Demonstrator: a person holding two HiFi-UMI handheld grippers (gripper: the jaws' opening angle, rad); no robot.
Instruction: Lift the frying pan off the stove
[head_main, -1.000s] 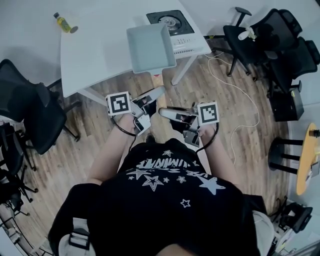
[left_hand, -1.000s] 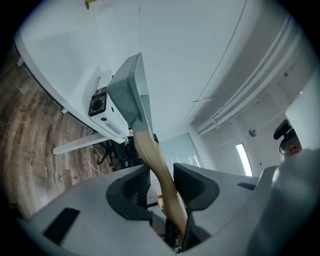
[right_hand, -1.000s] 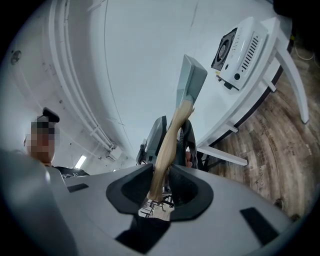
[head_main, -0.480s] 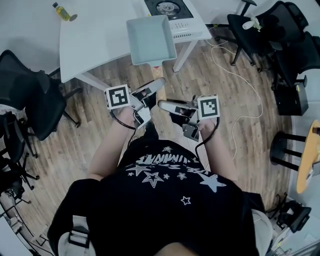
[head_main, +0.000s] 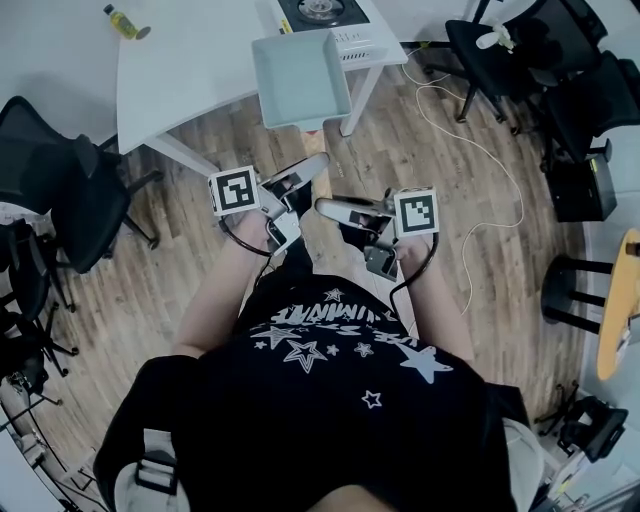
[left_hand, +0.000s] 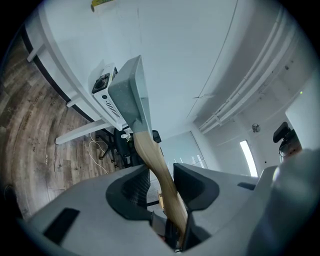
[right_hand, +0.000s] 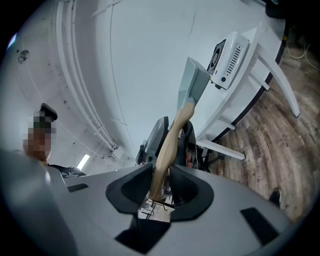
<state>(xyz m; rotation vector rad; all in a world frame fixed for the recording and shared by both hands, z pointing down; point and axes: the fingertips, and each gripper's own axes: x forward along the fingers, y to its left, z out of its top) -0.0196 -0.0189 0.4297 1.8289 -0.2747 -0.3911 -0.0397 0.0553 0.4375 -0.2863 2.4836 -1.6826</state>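
"Where is the frying pan (head_main: 298, 78)?"

"Up in the air. It is off the stove (head_main: 318, 10), over the edge of the white surface (head_main: 190, 60)."

"Who holds it?"

"The left claw (left_hand: 161, 185) pinches its wooden handle (left_hand: 150, 155). The right claw (right_hand: 161, 187) pinches the handle's end too."

"Any words to read?"

"Only on the black shirt (head_main: 330, 395), by the stars. They are upside down, and I cannot read them."
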